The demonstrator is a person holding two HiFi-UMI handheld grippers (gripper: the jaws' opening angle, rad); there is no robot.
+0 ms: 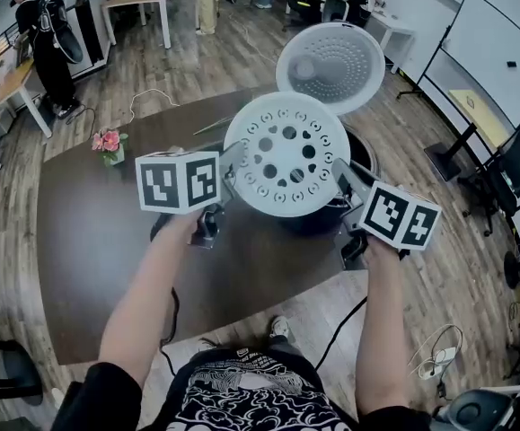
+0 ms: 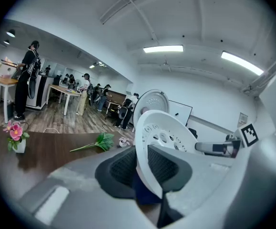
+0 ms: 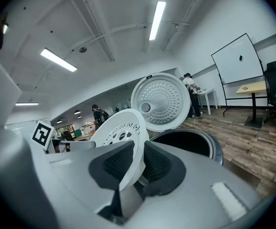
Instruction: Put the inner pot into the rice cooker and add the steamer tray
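Observation:
A round white steamer tray with several holes hangs in the air, just in front of and above the rice cooker. My left gripper is shut on its left rim and my right gripper on its right rim. In the left gripper view the tray's rim is pinched between the dark pads; the right gripper view shows the same rim clamped. The cooker's lid stands open behind, and the dark inner pot sits inside the body.
The cooker stands on a dark brown table. A small vase of pink flowers is at the table's far left, and a green leafy sprig lies on it. A whiteboard and chairs stand to the right; people are at desks behind.

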